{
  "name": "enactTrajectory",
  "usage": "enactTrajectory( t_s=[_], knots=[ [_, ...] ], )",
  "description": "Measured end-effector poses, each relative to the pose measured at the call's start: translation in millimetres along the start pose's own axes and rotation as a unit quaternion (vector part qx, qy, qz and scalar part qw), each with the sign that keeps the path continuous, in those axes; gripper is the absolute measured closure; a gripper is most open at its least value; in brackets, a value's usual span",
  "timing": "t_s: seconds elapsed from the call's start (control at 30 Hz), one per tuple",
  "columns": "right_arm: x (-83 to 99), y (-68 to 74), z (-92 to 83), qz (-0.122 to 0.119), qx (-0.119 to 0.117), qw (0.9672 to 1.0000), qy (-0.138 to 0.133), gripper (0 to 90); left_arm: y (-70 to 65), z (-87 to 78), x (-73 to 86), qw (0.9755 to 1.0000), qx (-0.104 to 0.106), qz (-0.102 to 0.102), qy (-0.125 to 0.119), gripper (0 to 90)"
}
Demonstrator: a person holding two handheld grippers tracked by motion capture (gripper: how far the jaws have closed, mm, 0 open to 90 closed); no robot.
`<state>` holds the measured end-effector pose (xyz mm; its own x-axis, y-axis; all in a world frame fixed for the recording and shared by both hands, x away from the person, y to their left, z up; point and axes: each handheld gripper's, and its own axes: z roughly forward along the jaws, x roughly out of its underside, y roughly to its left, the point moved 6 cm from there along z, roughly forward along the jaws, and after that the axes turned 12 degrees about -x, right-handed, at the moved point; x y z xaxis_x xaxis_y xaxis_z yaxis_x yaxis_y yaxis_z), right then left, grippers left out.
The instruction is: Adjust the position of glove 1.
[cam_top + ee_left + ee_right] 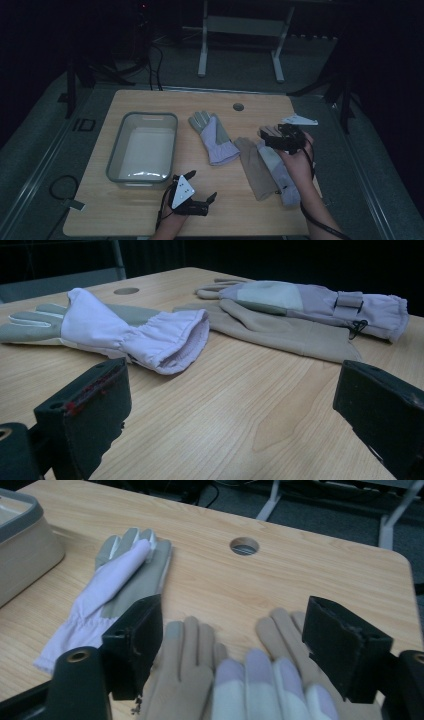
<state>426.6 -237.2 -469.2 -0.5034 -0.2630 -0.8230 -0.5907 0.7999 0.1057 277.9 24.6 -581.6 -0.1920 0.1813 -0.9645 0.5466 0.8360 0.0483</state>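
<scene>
A lavender and grey glove (214, 137) lies alone at the table's middle, seen too in the left gripper view (125, 330) and the right gripper view (125, 575). To its right a tan glove (252, 167) lies partly under a second lavender glove (277, 172), which has a strap at the cuff (350, 300). My right gripper (267, 134) hovers open over this pair's fingertips (235, 630), touching nothing. My left gripper (201, 186) is open near the front edge, its jaws wide apart (230, 405) and aimed at the gloves.
A grey plastic bin (142, 150) stands at the left, its corner in the right gripper view (25, 545). A round cable hole (238, 106) sits near the far edge. Table legs and cables lie on the dark floor beyond.
</scene>
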Motion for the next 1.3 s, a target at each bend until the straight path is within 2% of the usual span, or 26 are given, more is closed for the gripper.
enactTrajectory(
  t_s=[0.3, 0.5, 0.7, 0.87, 1.07, 1.23, 1.3],
  knots=[
    [-13.9, 21.4, 39.3, -0.023, -0.039, 0.9988, 0.022, 28.4, -0.1, -0.1, 0.0, 1.0, 0.001, 0.0, 0.0, 2.2],
    [-18.5, 38.8, 64.7, -0.033, -0.068, 0.9963, 0.042, 28.6, -0.5, -0.2, -0.1, 1.0, 0.002, 0.0, -0.002, 2.2],
    [-22.0, 49.6, 84.2, -0.031, -0.082, 0.9949, 0.051, 33.6, -0.2, -0.3, 0.0, 1.0, 0.003, -0.001, -0.001, 2.2],
    [-20.7, 56.4, 102.8, -0.033, -0.087, 0.9932, 0.07, 42.8, -0.2, -0.2, 0.0, 1.0, 0.005, -0.004, 0.0, 2.2],
    [-15.1, 61.5, 127.1, -0.031, -0.105, 0.9889, 0.1, 51.6, 0.5, -0.3, 0.1, 1.0, 0.005, -0.004, 0.001, 2.2],
    [-4.8, 61.0, 148.1, -0.032, -0.104, 0.9862, 0.125, 52.5, 1.0, -0.2, 0.1, 1.0, 0.006, -0.007, 0.001, 2.2],
    [-3.3, 60.5, 150.7, -0.033, -0.103, 0.986, 0.127, 52.4, 0.9, -0.3, 0.1, 1.0, 0.006, -0.007, 0.001, 2.2]
  ],
)
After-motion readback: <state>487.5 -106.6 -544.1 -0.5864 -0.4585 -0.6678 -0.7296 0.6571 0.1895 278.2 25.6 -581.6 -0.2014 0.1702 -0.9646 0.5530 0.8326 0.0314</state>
